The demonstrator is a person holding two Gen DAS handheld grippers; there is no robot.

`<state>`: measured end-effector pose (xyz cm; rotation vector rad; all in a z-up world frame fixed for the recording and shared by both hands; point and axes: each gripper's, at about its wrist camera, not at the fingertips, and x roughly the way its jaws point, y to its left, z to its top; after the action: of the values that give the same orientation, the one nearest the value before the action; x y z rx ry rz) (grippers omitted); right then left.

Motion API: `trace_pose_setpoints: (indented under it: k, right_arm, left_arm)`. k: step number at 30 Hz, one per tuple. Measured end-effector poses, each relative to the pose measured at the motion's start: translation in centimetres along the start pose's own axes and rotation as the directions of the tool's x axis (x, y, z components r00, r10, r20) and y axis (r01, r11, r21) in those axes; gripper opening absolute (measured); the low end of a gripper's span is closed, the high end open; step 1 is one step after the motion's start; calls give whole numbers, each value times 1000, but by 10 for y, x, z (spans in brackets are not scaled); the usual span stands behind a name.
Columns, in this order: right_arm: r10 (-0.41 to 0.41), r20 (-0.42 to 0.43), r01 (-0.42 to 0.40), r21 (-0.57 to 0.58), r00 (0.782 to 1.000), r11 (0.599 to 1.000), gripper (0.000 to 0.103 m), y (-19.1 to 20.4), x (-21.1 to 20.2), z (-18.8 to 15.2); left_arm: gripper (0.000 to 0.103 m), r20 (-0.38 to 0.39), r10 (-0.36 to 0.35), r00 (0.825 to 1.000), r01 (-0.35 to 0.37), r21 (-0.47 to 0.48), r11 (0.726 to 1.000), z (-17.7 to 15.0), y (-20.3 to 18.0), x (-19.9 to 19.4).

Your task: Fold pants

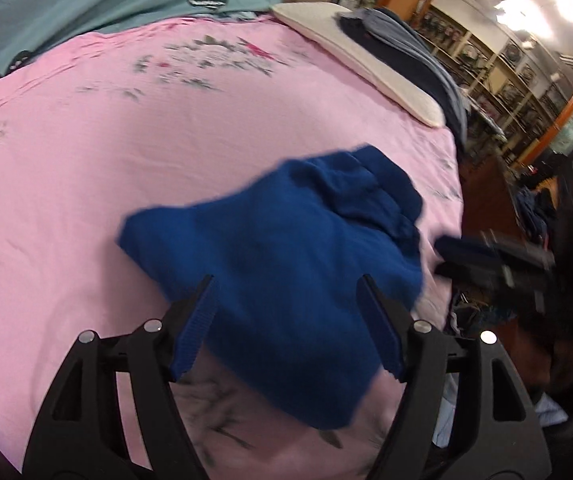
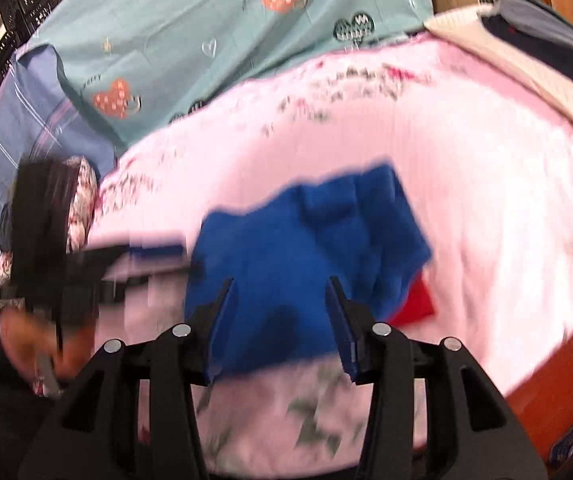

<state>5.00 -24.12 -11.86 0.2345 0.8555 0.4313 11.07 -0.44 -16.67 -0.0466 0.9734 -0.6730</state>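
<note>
The blue pants point(image 1: 286, 236) lie folded into a compact bundle on the pink floral bedsheet point(image 1: 126, 152). My left gripper point(image 1: 286, 284) is open and empty, hovering just above the near edge of the bundle. The right gripper shows blurred at the right in the left wrist view point(image 1: 446, 256). In the right wrist view the pants point(image 2: 298, 248) lie ahead of my right gripper point(image 2: 280, 284), which is open and empty above their near edge. The left gripper point(image 2: 166, 258) is blurred at the left of that view. A red piece point(image 2: 414, 304) peeks from under the pants' right side.
A cream pillow point(image 1: 366, 60) with dark folded clothes point(image 1: 418, 52) lies at the far right bed edge. A teal heart-print cover point(image 2: 226, 32) and a blue plaid pillow point(image 2: 26, 120) lie at the back. The wooden bed frame point(image 2: 558, 364) is at the right; shelves point(image 1: 506, 68) stand beyond.
</note>
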Motion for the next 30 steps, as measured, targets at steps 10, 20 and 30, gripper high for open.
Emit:
trace_pose_setpoints:
  k: [10,20,30]
  right_arm:
    - [-152,-85,142,-111,985,984,40,-63,80,38]
    - [182,-200,-226,-229,963,947,41,15,81,110]
    - [135,-686,-556,-441,715,704,41,109,241,140]
  left_arm:
    - [77,-77,-62,995,66,53,996,-37,-27,28]
    - [83,-45,-111,993,108,-72,992,-39,-20,32]
    - [85,26,-81,996,84,-213,973,-45,-17,33]
